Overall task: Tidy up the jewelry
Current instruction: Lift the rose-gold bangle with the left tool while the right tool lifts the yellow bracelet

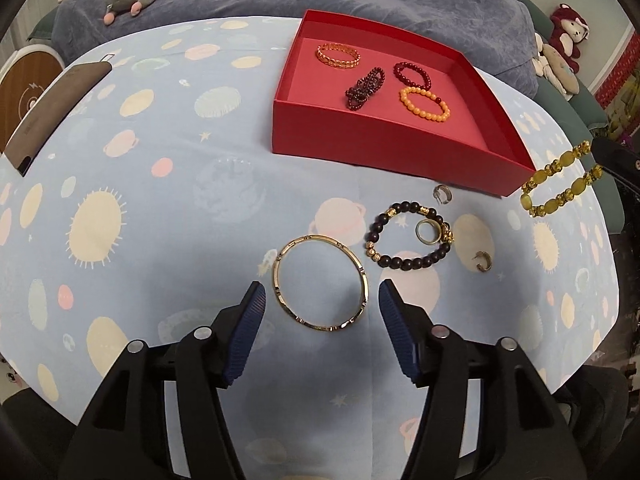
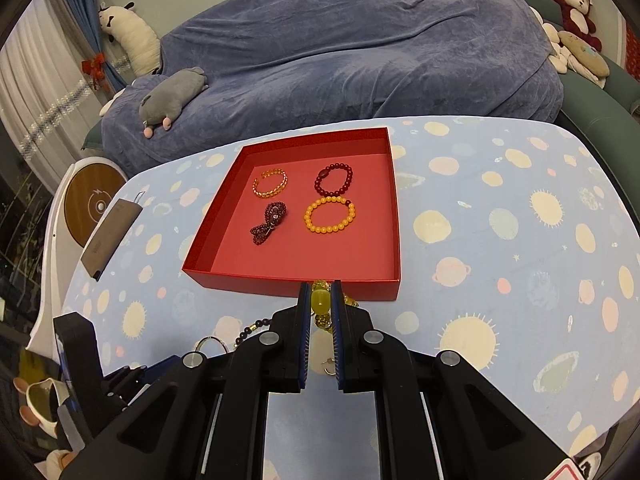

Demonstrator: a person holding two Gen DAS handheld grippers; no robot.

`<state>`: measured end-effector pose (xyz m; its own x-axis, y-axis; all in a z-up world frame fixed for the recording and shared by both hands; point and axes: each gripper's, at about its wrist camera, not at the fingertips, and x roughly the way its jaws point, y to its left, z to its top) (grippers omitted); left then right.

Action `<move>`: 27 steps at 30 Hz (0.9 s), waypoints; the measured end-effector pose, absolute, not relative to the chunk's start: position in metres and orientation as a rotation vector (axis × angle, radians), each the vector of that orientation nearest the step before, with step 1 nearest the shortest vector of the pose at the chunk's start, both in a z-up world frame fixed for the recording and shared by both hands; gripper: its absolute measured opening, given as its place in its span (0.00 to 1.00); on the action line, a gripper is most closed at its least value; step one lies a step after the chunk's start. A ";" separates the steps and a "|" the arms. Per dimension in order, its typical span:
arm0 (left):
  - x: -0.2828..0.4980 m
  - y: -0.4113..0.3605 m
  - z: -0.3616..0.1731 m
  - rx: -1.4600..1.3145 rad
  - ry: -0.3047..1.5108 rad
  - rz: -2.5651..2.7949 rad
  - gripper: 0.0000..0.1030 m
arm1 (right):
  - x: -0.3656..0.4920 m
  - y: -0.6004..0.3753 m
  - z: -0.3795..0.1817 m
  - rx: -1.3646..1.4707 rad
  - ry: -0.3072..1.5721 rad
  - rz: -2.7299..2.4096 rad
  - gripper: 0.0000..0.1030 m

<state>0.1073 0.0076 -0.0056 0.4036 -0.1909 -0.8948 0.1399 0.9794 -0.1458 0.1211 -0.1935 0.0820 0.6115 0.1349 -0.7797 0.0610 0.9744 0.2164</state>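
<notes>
A red box on the patterned tablecloth holds several bracelets: a gold chain one, a dark red tangled strand, a dark red beaded one and an orange beaded one. My left gripper is open, its pads either side of a gold bangle lying flat, not touching it. Beside it lie a dark beaded bracelet, a ring and two small earrings. My right gripper is shut on a yellow beaded bracelet, held in the air just before the box's near wall.
A brown phone case lies at the table's left edge. Behind the table is a bed under a blue blanket with a grey plush toy. More plush toys sit at the far right.
</notes>
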 end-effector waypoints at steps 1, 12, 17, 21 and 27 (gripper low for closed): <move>0.108 0.004 -0.008 -0.037 1.141 -0.211 0.55 | 0.121 -0.194 0.081 0.233 0.916 0.042 0.09; 0.109 -0.012 -0.022 0.079 1.148 -0.210 0.51 | 0.124 -0.191 0.076 0.233 0.926 0.049 0.09; 0.108 -0.009 -0.014 0.038 1.169 -0.269 0.01 | 0.125 -0.190 0.076 0.228 0.926 0.050 0.09; 0.114 -0.003 -0.003 -0.007 1.175 -0.280 0.02 | 0.129 -0.190 0.079 0.219 0.916 0.050 0.09; 0.112 0.008 -0.001 -0.039 1.138 -0.226 0.46 | 0.128 -0.191 0.081 0.225 0.913 0.048 0.09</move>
<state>0.1123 0.0080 -0.0006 0.3990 -0.1982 -0.8953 0.1587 0.9766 -0.1454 0.1279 -0.1909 0.0813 0.6121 0.1368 -0.7789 0.0537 0.9755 0.2135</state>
